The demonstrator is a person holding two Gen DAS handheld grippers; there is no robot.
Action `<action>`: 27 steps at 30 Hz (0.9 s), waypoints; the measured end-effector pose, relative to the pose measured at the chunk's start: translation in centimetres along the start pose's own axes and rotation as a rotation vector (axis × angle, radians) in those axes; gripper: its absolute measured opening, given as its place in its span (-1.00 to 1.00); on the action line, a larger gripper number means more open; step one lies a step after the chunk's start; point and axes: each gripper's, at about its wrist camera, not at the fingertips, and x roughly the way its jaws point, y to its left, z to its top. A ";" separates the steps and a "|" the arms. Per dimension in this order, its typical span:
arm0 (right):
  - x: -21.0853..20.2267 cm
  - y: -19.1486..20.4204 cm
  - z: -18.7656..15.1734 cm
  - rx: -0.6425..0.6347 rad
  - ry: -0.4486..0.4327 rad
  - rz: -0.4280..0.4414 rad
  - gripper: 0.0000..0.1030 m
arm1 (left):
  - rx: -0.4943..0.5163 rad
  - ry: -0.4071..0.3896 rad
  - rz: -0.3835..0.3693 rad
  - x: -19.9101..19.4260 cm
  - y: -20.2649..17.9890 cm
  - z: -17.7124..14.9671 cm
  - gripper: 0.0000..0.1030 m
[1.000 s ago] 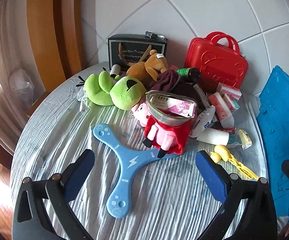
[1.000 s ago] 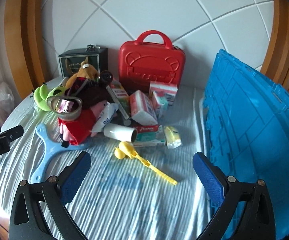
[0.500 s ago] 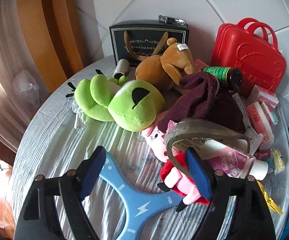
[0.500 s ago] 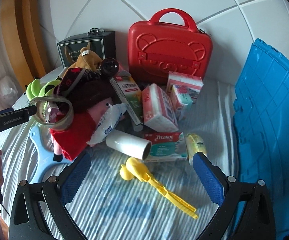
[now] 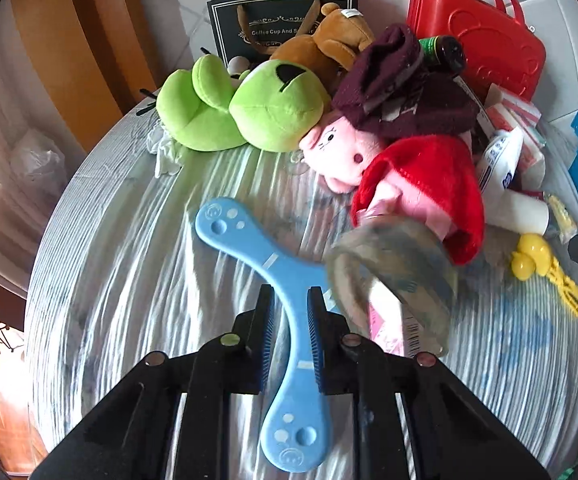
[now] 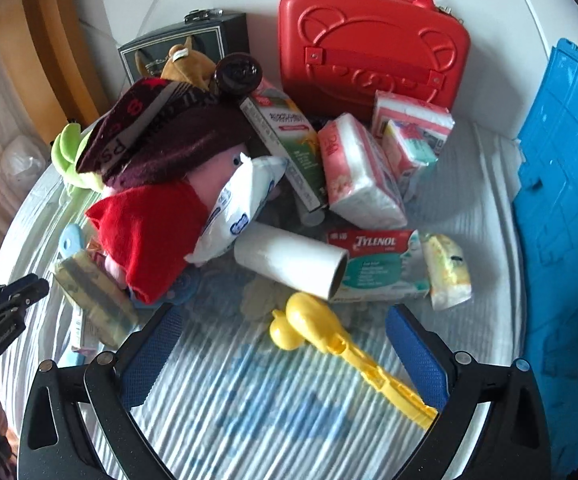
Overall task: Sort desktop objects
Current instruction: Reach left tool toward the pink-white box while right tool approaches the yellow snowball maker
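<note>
A light blue three-armed boomerang [image 5: 245, 240] lies flat on the striped tablecloth [image 5: 129, 280]. My left gripper [image 5: 291, 300] is shut on its middle, with a blue pad pressing each side. Just right of it, a blurred clear ring [image 5: 393, 280] with a pink tube inside lies against the pink pig plush in a red dress [image 5: 421, 184]. My right gripper [image 6: 283, 316] stands open over the yellow duck-headed clamp [image 6: 329, 336]; its pads touch nothing. The left gripper [image 6: 5, 312] shows at the left edge of the right wrist view.
Piled behind are a green frog plush [image 5: 249, 112], a brown plush [image 5: 329, 44], a maroon knit cloth [image 6: 169, 136], a white roll [image 6: 289, 260], a Tylenol box [image 6: 381, 264] and tissue packs [image 6: 361, 176]. A red case [image 6: 373, 40] and a black box [image 5: 281, 20] stand at the wall; a blue crate [image 6: 561, 240] is on the right.
My left gripper came down and closed on the boomerang's middle. The clear ring with the pink tube dropped off the pig plush onto the table. My right gripper moved down towards the yellow clamp.
</note>
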 end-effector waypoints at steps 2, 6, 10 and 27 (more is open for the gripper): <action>0.5 0.7 -1.0 0.002 0.025 0.014 1.00 | -0.011 0.004 0.003 -0.5 0.7 -0.9 -0.67; 0.7 2.5 -2.7 0.000 0.056 0.045 1.00 | -0.051 0.019 -0.010 -1.2 1.6 -2.2 -0.52; 0.1 3.9 -3.8 -0.027 0.054 0.040 1.00 | -0.063 -0.001 -0.019 -1.9 1.0 -3.2 0.45; -0.8 -1.2 -6.7 0.026 0.073 -0.012 1.00 | -0.132 0.031 -0.043 0.5 -2.3 -2.3 0.59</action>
